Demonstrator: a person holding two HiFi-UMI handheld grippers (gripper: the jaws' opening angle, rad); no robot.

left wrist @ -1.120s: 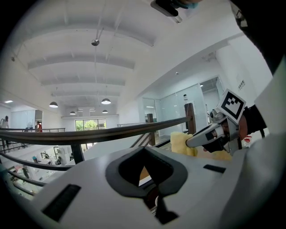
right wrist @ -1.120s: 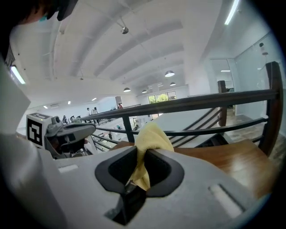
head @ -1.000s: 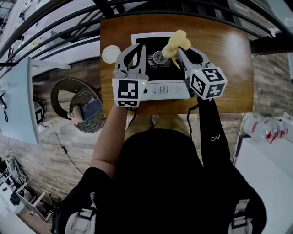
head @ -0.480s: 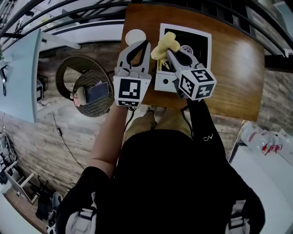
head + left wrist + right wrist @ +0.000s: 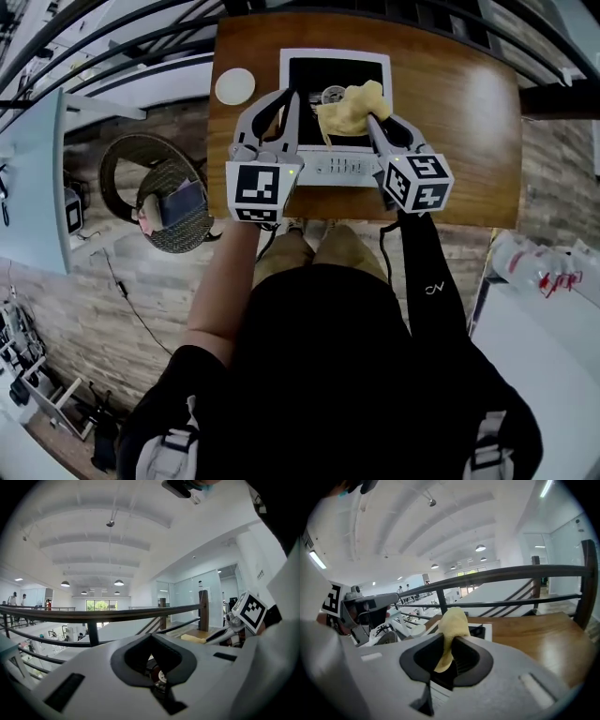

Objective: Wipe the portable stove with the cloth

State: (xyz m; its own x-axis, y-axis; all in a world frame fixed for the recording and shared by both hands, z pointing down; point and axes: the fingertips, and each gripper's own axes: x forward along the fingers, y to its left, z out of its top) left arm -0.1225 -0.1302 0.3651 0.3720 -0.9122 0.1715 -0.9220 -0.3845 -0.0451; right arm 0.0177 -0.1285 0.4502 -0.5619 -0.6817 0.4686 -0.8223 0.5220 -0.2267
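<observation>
Head view shows the yellow cloth (image 5: 347,111) pinched at the tip of the right gripper (image 5: 369,116), bunched over the black top of the portable stove (image 5: 314,75). The cloth lies beside the round burner (image 5: 329,94) and toward the stove's right half. In the right gripper view the jaws of the right gripper (image 5: 453,638) are clamped on the cloth (image 5: 452,618), which rises in a rounded fold above them and hangs a little way below. The left gripper (image 5: 289,97) is at the stove's left edge. In the left gripper view its jaws (image 5: 151,635) meet at the tips with nothing held between them.

The cloth covers part of the burner, so whether it touches the stove top or hangs just above it cannot be told. The two gripper bodies hide both ends of the stove's white front panel. In the left gripper view the stove is almost wholly hidden by the gripper's own body, and only a sliver of the cloth (image 5: 193,639) shows at the right.

The stove stands on a wooden table (image 5: 459,112) against a dark railing (image 5: 122,66). A white round disc (image 5: 234,85) lies on the table just left of the stove. A wicker basket (image 5: 159,202) sits on the floor, to the left of the table.
</observation>
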